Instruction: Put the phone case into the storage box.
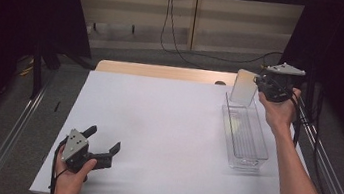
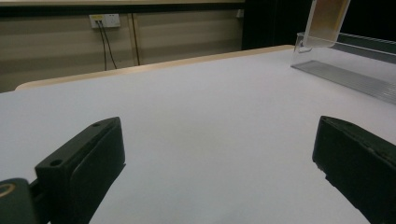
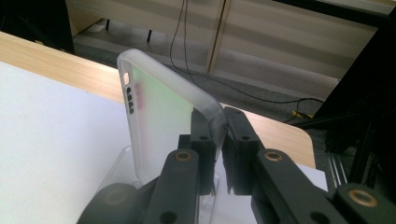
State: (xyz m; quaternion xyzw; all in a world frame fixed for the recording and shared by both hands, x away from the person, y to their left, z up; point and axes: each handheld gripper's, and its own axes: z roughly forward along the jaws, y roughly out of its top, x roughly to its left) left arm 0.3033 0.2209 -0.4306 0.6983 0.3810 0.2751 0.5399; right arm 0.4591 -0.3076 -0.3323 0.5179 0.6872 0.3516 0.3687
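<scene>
Operator: Phone case (image 1: pixel 244 87), frosted and translucent, where is it located?

Technician: It hangs above the far end of the clear plastic bin (image 1: pixel 245 137), upright, just over the bin's rim. The bin sits on the right side of the white table (image 1: pixel 155 130).

Operator: Ordering by size, what follows the table and bin?

Technician: The right gripper (image 1: pixel 265 84), raised over the table's far right corner. Its jaws are clamped on one corner edge of the case (the right gripper view shows the pads pinching the thin wall (image 3: pixel 219 128)).

Operator: And the left gripper (image 1: pixel 103 146)?

Technician: It rests at the near left of the table, jaws spread wide, nothing between them; only bare table surface lies ahead.
</scene>
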